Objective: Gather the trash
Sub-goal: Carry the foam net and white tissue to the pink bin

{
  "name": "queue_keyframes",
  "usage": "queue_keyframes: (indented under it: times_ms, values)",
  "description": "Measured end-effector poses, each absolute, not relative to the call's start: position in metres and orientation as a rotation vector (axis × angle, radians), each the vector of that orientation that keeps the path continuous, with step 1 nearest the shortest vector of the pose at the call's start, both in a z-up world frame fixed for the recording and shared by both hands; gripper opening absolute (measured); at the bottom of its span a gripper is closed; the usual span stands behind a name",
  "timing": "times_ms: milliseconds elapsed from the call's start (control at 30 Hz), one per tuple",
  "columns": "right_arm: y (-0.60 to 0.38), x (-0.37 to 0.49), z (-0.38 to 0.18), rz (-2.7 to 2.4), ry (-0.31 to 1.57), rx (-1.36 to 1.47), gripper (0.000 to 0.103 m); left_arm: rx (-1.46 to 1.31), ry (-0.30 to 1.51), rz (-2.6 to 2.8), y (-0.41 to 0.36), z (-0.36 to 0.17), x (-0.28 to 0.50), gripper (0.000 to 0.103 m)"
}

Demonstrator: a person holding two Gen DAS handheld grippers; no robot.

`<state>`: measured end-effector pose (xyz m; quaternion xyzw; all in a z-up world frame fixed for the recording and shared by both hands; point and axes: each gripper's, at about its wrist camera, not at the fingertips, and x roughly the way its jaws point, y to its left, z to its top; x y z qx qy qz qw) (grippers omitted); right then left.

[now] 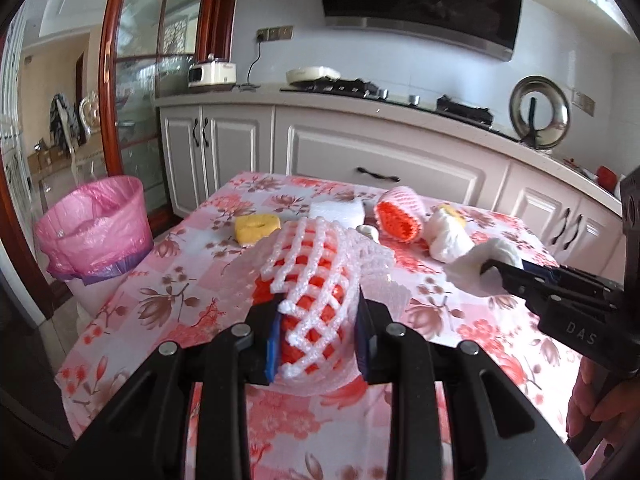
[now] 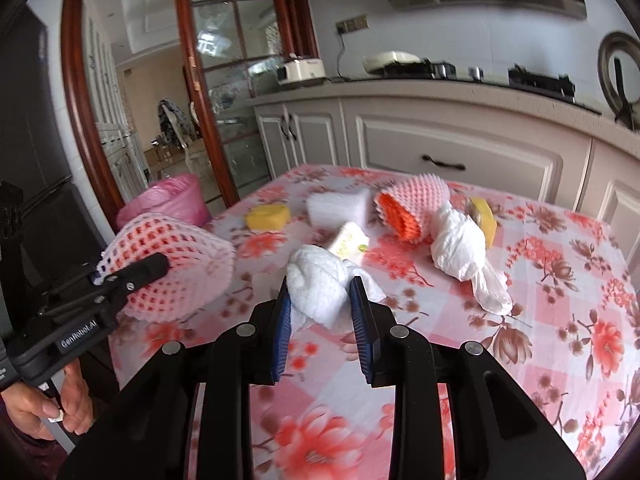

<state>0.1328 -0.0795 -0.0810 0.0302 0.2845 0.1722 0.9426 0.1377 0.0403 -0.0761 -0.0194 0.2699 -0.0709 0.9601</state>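
Standing by the table w/ the pink-floral cloth, I count 2 grippers, both up off the surface and both loaded. Left gripper is pinching 1 foam fruit net, white mesh over orange, blue pads pressed on either side. Right gripper is pinching 1 wad of white tissue, pads tight on it. From the left cam the right one shows at the far right edge w/ the tissue at its tip; from the right cam the left one shows at the left w/ the net.

Still on the cloth: 1 more foam net, pink outside, orange inside, lying on its side; 2 yellow sponge pieces, well apart; 1 white foam block between them; 1 crumpled white plastic bag just beside the second net; 1 small white carton near centre.

1 bin w/ a pink liner sits on the floor off the table's left corner. 1 hand shows under the left gripper's handle.
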Motion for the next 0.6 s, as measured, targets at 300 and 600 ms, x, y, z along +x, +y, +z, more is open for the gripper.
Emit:
queue_keyframes:
  times_ms: [300, 600]
  values:
    - [-0.053, 0.089, -0.041, 0.402, 0.481, -0.001, 0.028, -0.015, 0.450, -0.136, 0.051, -0.044, 0.089, 0.028]
    - [-0.008, 0.084, -0.016, 0.495, 0.435, -0.046, 0.028, -0.007, 0.374, -0.070, 0.086, -0.020, 0.058, 0.028]
